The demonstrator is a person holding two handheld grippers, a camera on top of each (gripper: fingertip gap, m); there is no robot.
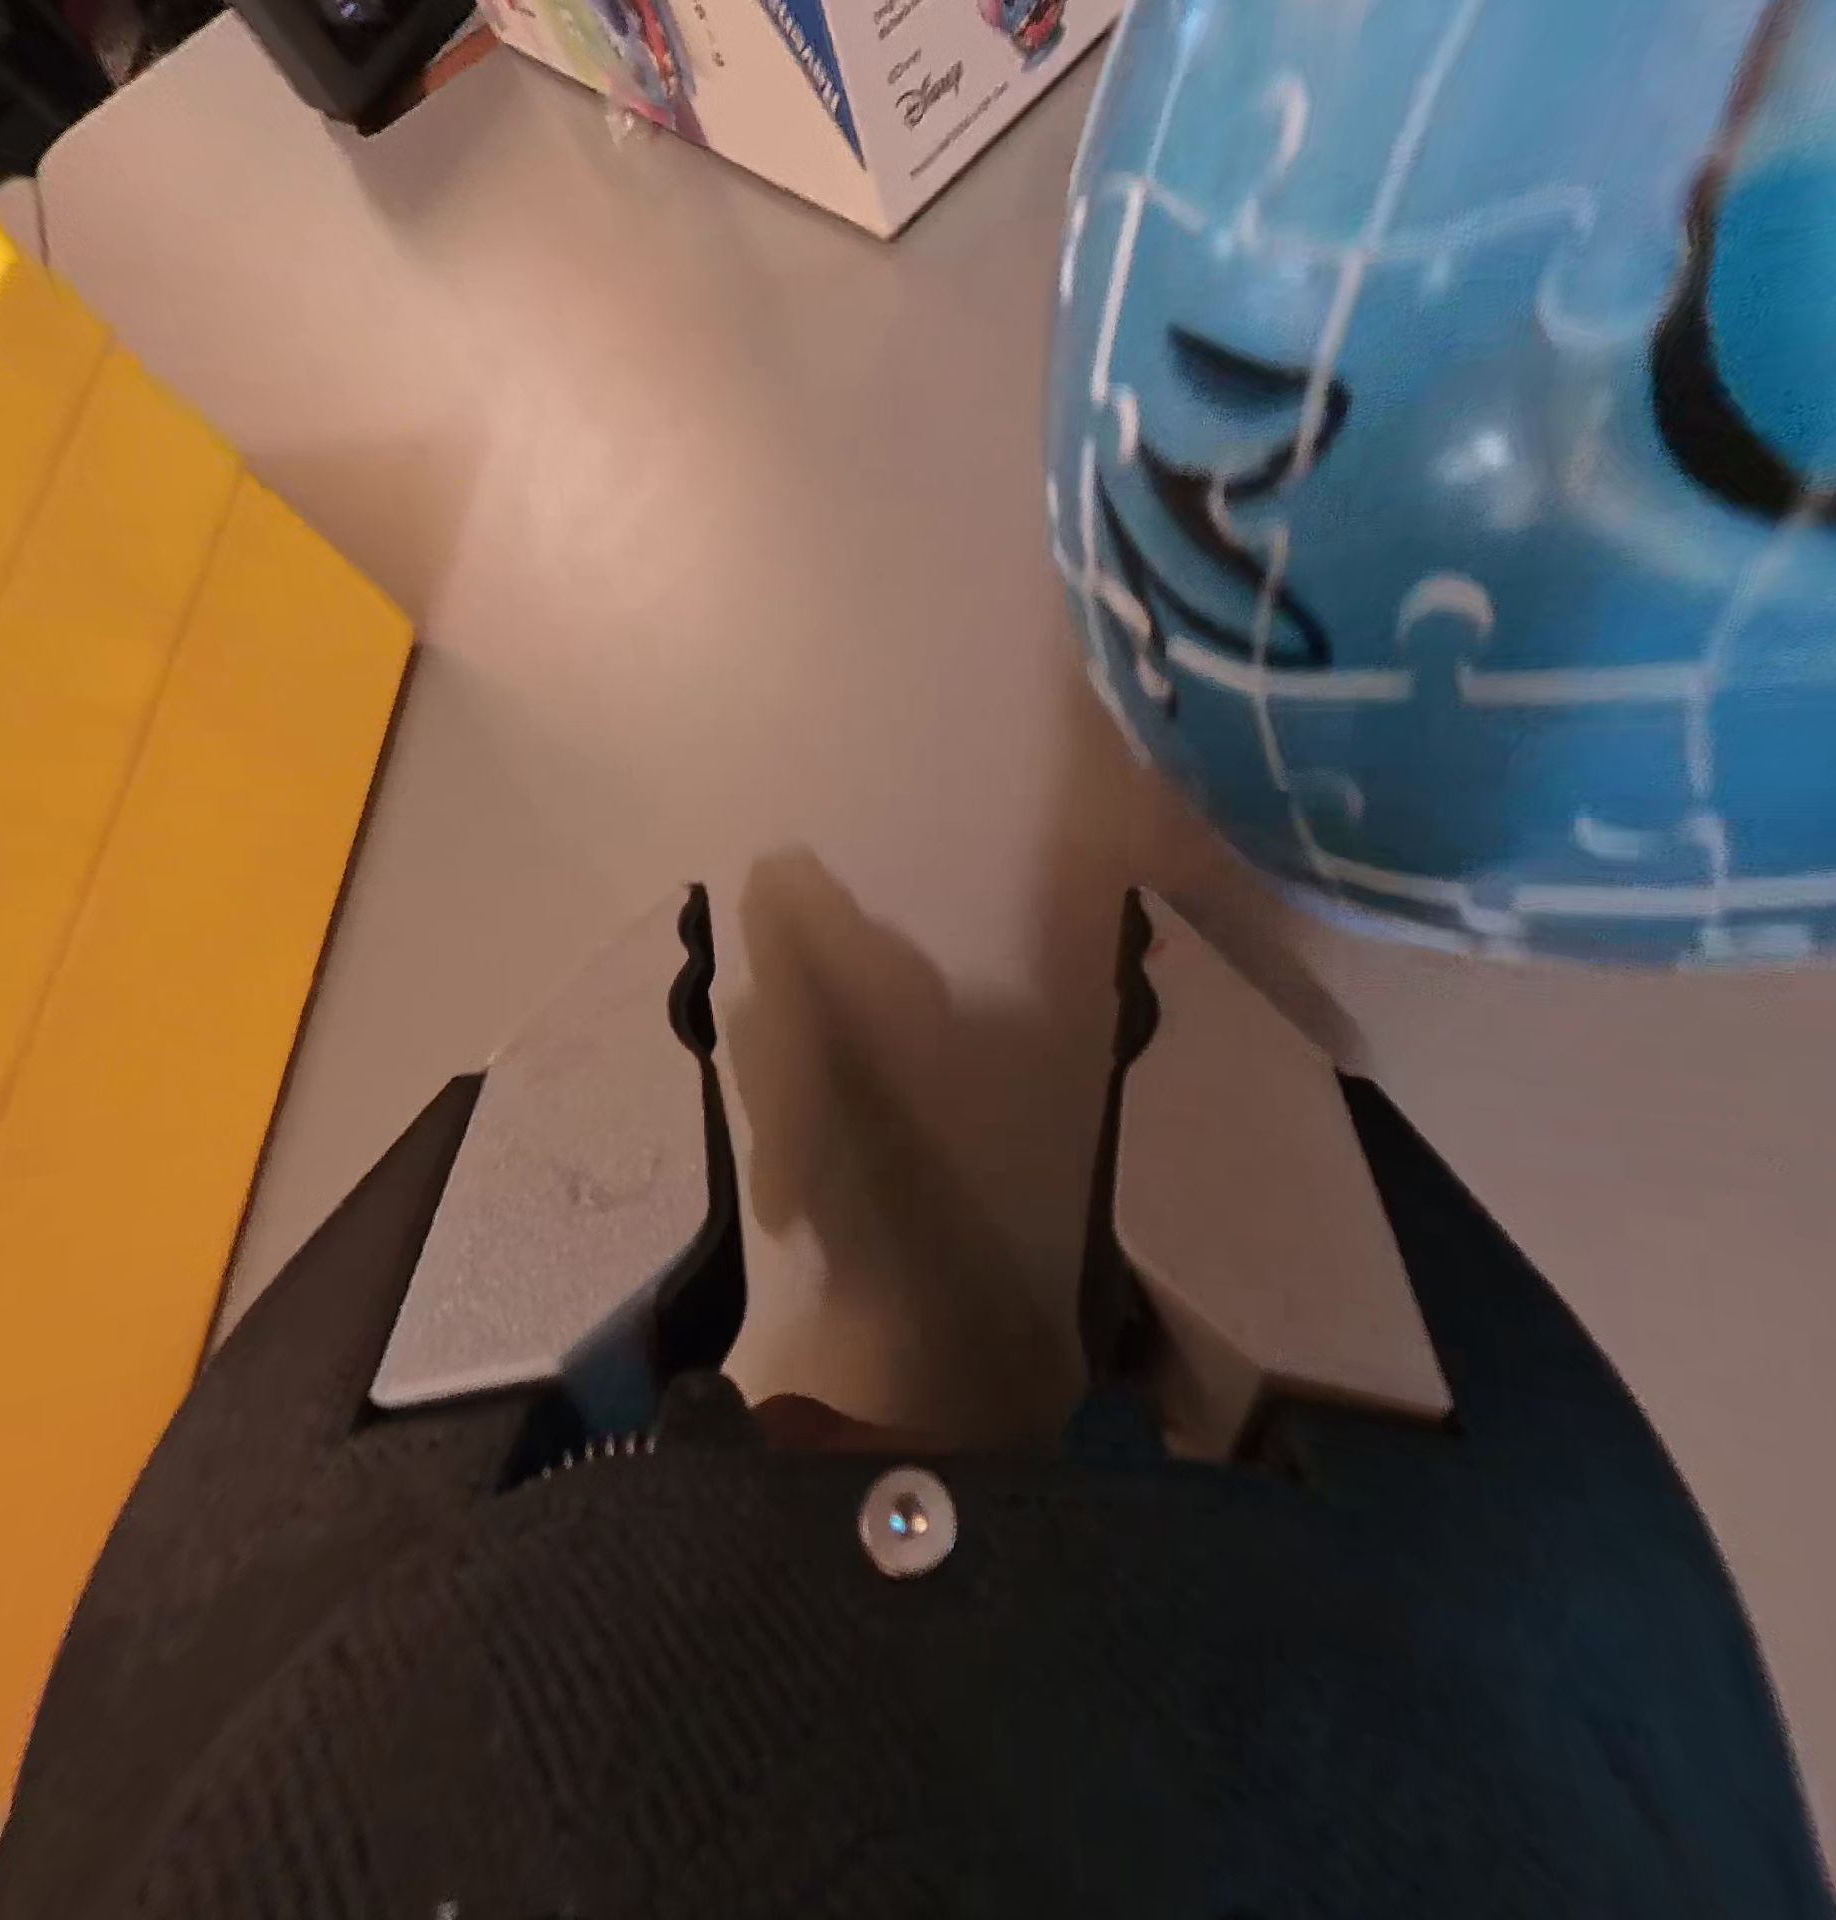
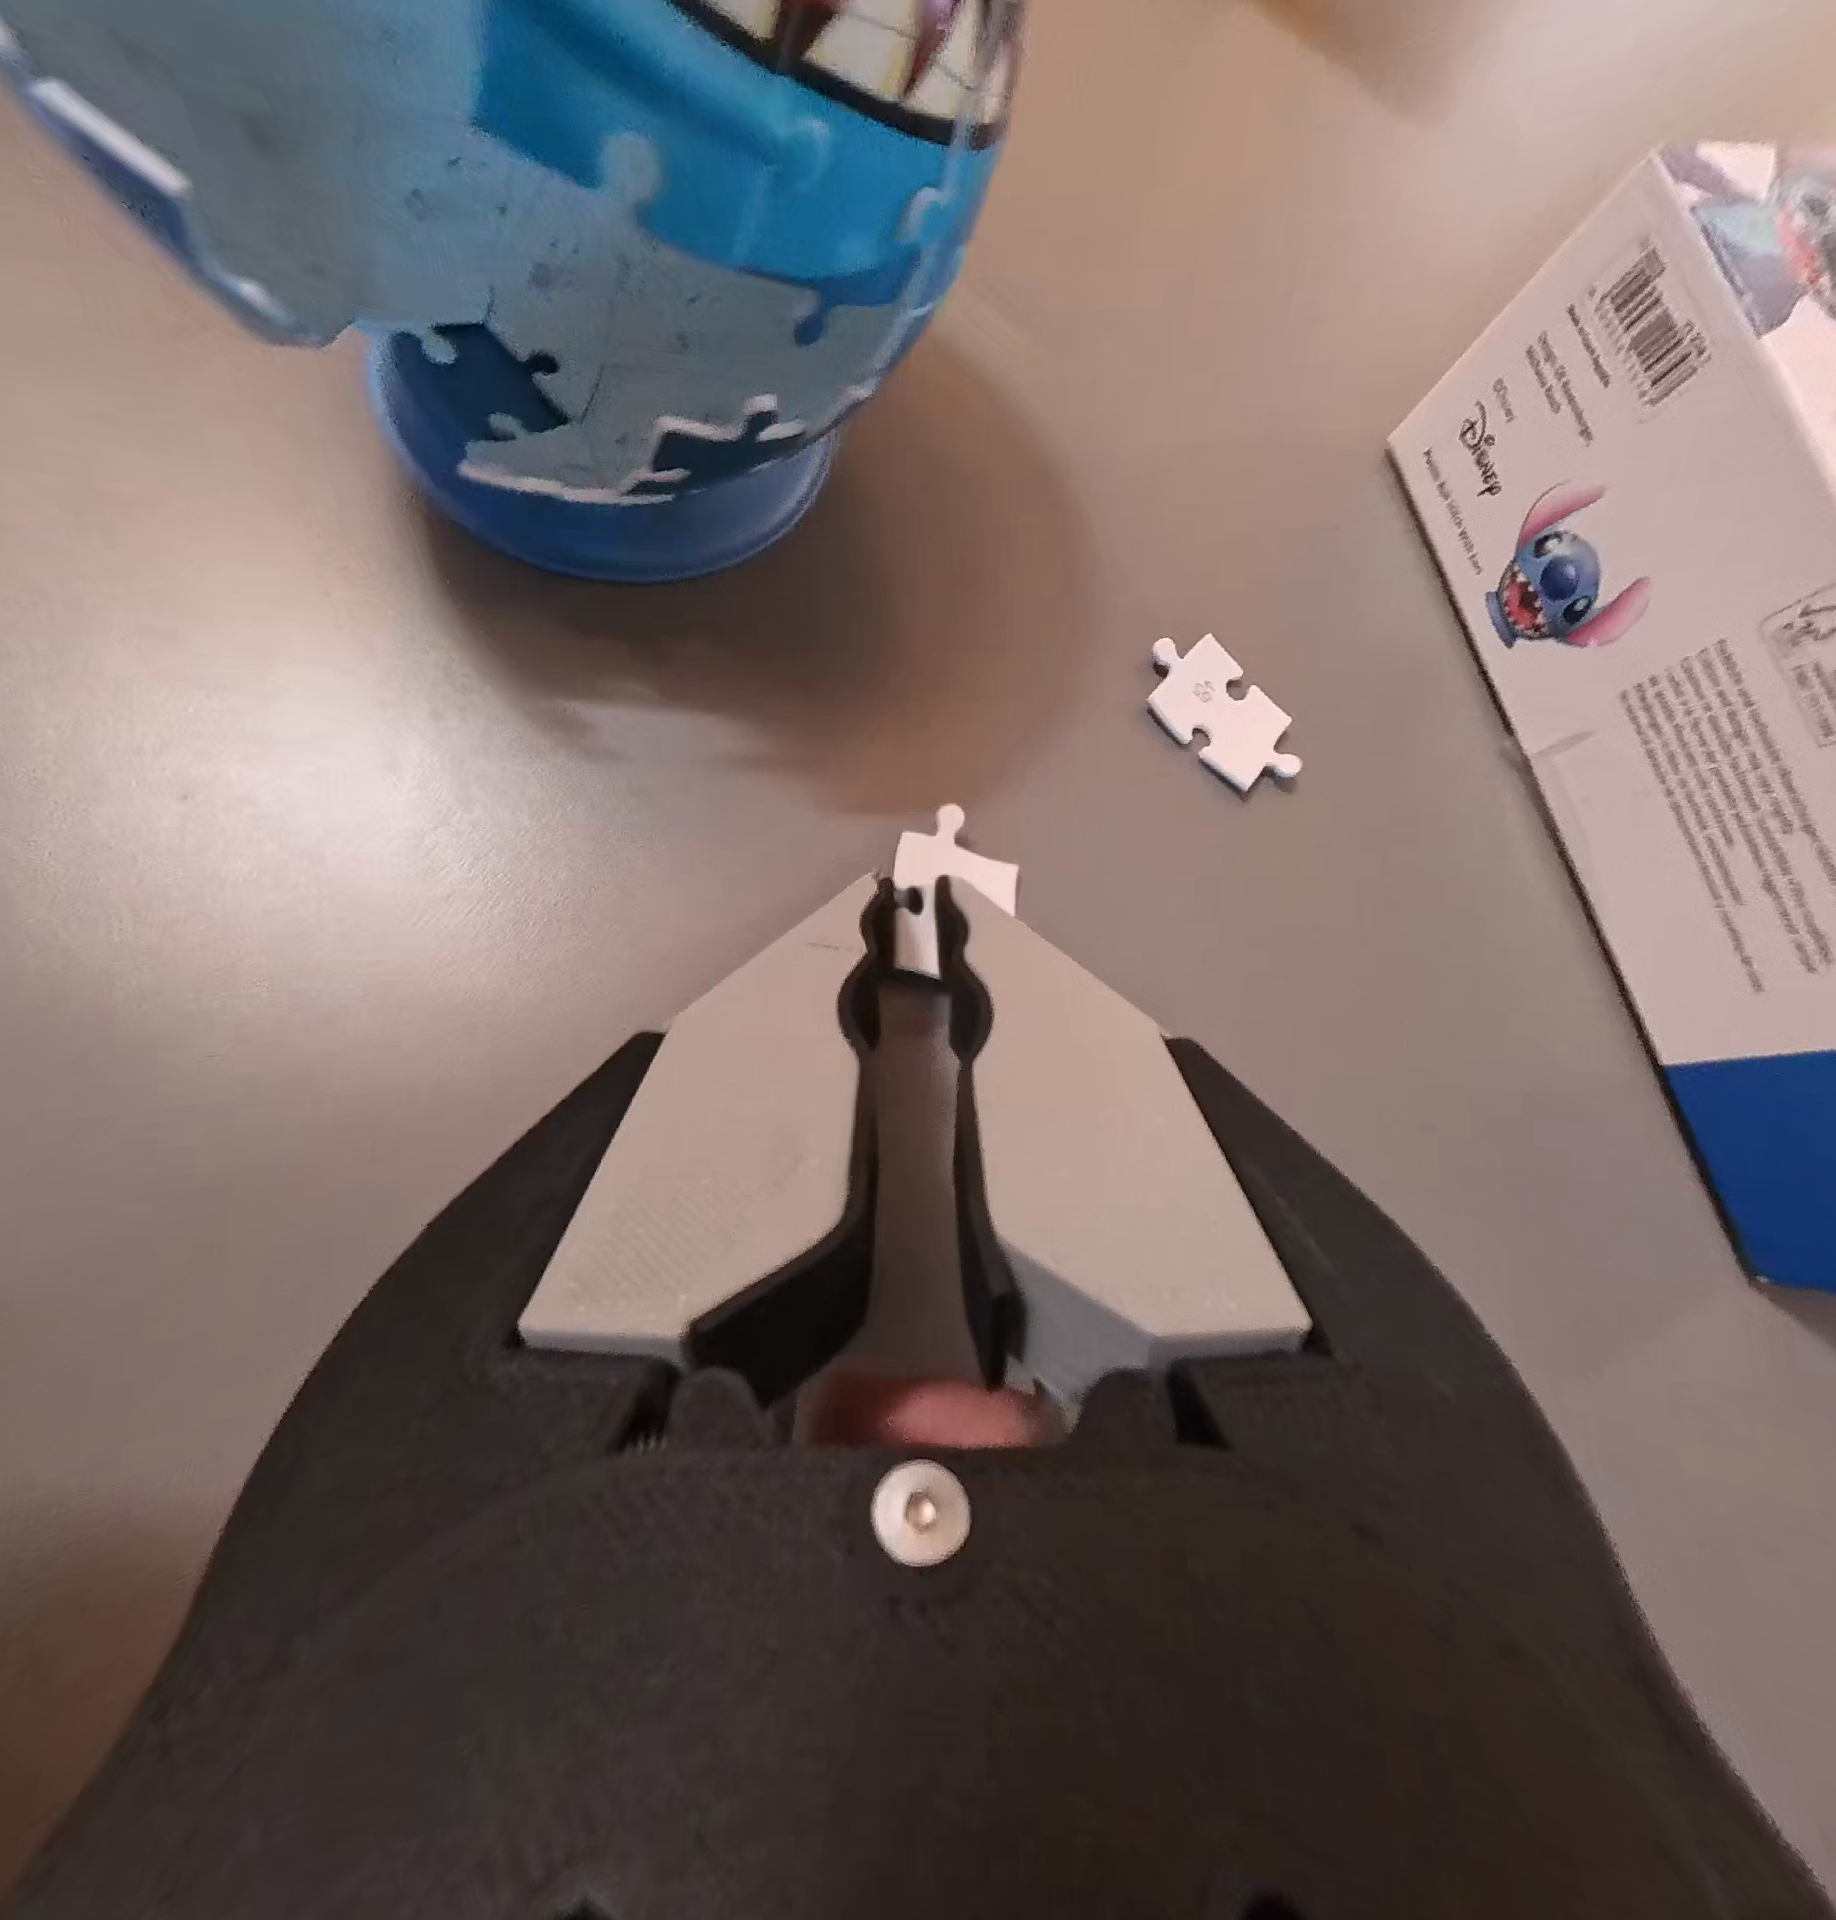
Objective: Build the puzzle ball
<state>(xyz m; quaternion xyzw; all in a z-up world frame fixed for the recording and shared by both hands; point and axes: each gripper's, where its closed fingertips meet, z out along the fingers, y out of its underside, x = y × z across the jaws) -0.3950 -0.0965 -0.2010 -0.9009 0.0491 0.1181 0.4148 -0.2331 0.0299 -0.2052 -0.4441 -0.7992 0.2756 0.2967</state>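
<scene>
The puzzle ball (image 1: pixel 1496 520) is running off the right edge, blurred. The printed box (image 2: pixel 1714 665) is being cropped at right, and the held piece (image 2: pixel 940 873) is sitting half hidden between the right gripper's (image 2: pixel 916 906) fingertips.

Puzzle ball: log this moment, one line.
left gripper open, empty | right gripper shut on puzzle piece | puzzle ball incomplete | spare piece on table

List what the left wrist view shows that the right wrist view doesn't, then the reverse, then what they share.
Left only: the open, empty left hand-held gripper and a yellow box.
Right only: the right hand-held gripper shut on a white puzzle piece, a loose puzzle piece, and the ball's blue stand.
Both: the puzzle ball, the printed box, the table.
</scene>
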